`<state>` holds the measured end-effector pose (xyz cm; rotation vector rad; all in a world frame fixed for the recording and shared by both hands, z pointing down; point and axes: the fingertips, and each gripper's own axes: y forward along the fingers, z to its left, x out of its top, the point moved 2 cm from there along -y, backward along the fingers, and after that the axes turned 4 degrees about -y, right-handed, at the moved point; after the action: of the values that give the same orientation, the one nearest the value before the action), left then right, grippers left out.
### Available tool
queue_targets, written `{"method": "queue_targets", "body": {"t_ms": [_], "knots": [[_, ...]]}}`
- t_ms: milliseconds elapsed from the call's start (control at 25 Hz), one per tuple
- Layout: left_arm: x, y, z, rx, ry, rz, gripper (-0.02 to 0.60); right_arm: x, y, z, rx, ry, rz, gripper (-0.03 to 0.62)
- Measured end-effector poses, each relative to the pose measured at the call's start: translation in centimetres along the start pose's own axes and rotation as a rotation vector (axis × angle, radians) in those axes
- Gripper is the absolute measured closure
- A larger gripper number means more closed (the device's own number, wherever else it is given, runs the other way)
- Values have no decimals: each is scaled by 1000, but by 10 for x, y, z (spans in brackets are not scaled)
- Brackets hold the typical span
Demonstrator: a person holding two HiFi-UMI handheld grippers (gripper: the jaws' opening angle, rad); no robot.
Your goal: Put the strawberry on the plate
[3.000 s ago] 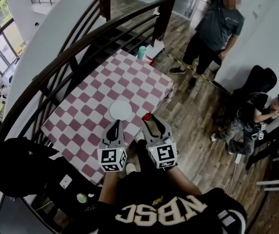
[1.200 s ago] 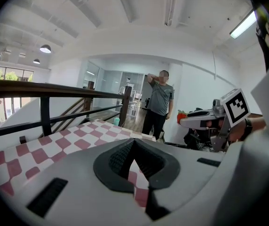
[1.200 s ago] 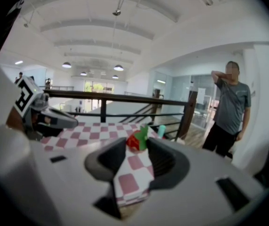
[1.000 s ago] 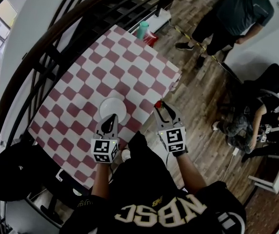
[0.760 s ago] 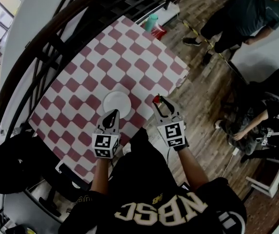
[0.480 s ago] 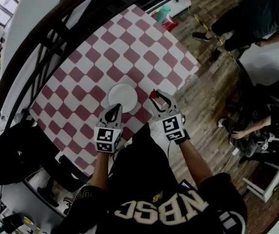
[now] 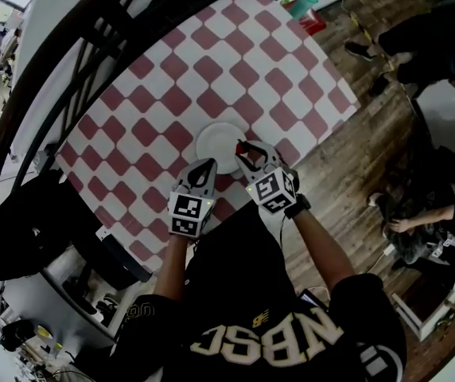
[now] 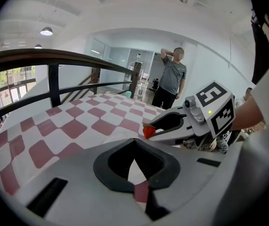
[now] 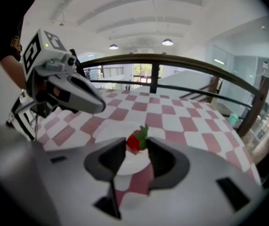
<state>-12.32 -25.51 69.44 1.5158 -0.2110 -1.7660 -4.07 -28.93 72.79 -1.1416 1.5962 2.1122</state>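
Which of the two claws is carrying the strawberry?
The right gripper: the strawberry is pinched between its jaws, by the white plate. The left gripper is shut with nothing in it.

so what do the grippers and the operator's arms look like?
The left gripper and right gripper match: grey tapered shells, black-lined jaws, each with a white cube of black square markers. Black short-sleeved shirt, dark wristband on the right.

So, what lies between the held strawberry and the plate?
Nothing: in the right gripper view the strawberry, in the right gripper, shows against bare plate.
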Motion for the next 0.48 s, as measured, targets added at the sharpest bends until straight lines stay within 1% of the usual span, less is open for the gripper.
{"method": "queue_targets", "body": {"t_ms": [160, 240, 360, 480], "knots": [[-12, 3, 2, -10, -1, 35, 574, -9, 26, 20, 86, -72, 61, 439], [-17, 5, 2, -11, -3, 43, 574, -14, 36, 26, 119, -90, 90, 439], [-24, 5, 2, -7, -14, 51, 574, -18, 44, 32, 146, -78, 116, 439], [-27, 1, 2, -3, -26, 52, 574, -19, 49, 35, 150, -86, 144, 439]]}}
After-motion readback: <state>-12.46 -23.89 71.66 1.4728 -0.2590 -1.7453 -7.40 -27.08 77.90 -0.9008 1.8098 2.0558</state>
